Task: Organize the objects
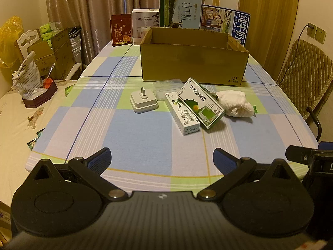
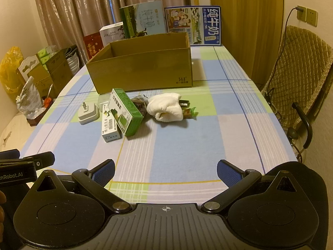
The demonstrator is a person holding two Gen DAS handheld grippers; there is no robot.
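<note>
An open cardboard box (image 1: 193, 62) (image 2: 143, 66) stands mid-table. In front of it lie a white plug adapter (image 1: 143, 102) (image 2: 88, 114), a clear plastic case (image 1: 167, 85) (image 2: 102, 102), a white carton (image 1: 182, 115) (image 2: 110, 128), a green-and-white carton (image 1: 200, 102) (image 2: 126, 111) leaning on it, and a rolled white cloth (image 1: 237, 103) (image 2: 166, 107). A battery (image 2: 184, 103) and small wrapped items (image 2: 188, 112) peek out beside the cloth. My left gripper (image 1: 162, 159) and right gripper (image 2: 165, 171) both hover open over the near table edge, holding nothing.
Milk cartons (image 1: 180, 10) (image 2: 192, 25) and gift boxes (image 1: 121, 30) stand behind the cardboard box. A padded chair (image 2: 299, 79) sits on the right. Boxes and bags (image 1: 50, 52) crowd the left, with a foil bag (image 1: 27, 77) on a side table.
</note>
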